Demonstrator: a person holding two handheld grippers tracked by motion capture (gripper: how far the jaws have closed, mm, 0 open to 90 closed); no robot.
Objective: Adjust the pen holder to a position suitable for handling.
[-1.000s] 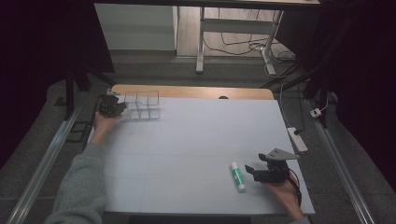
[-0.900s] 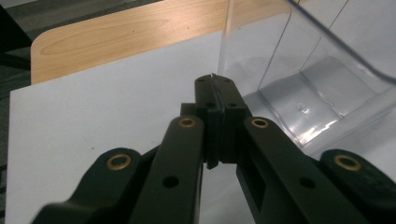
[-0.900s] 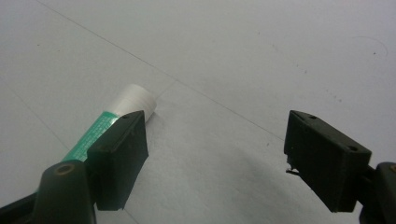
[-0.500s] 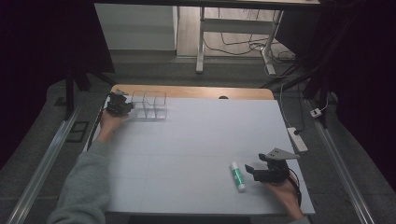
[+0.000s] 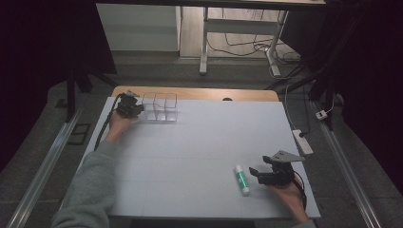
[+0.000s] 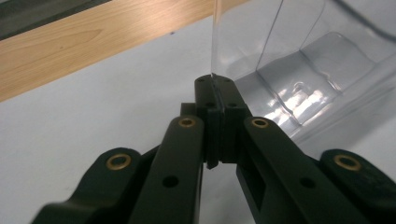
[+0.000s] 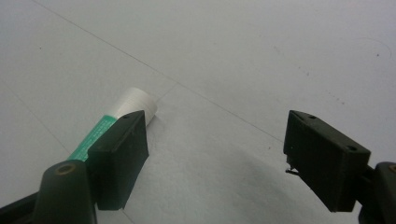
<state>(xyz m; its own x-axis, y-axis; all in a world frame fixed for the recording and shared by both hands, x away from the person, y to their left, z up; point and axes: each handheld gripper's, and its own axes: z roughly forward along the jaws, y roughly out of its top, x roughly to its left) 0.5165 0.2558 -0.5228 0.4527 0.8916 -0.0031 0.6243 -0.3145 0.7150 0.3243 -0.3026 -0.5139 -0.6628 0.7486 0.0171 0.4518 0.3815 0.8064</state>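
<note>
A clear plastic box with several compartments [image 5: 160, 107] stands at the far left of the white table top [image 5: 199, 142]. My left gripper [image 5: 138, 108] is at its left side, shut on the thin clear wall. In the left gripper view the pads [image 6: 205, 91] pinch that wall's edge, and the clear box [image 6: 303, 70] stretches away to the right of my left gripper [image 6: 215, 86]. A green-and-white glue stick [image 5: 241, 179] lies near the front right. Just right of it my right gripper [image 5: 255, 175] stands open. In the right gripper view the glue stick [image 7: 116, 119] lies beside the left jaw of my right gripper [image 7: 224, 140], outside the gap.
A wooden table edge [image 5: 199, 93] runs along the back behind the white sheet. A white power strip [image 5: 304, 141] lies off the table's right side. Metal rails flank the table, and a desk frame with cables stands farther back.
My left gripper has slid to the right along the far edge, and the clear box has moved with it. The right gripper and the glue stick have stayed put.
</note>
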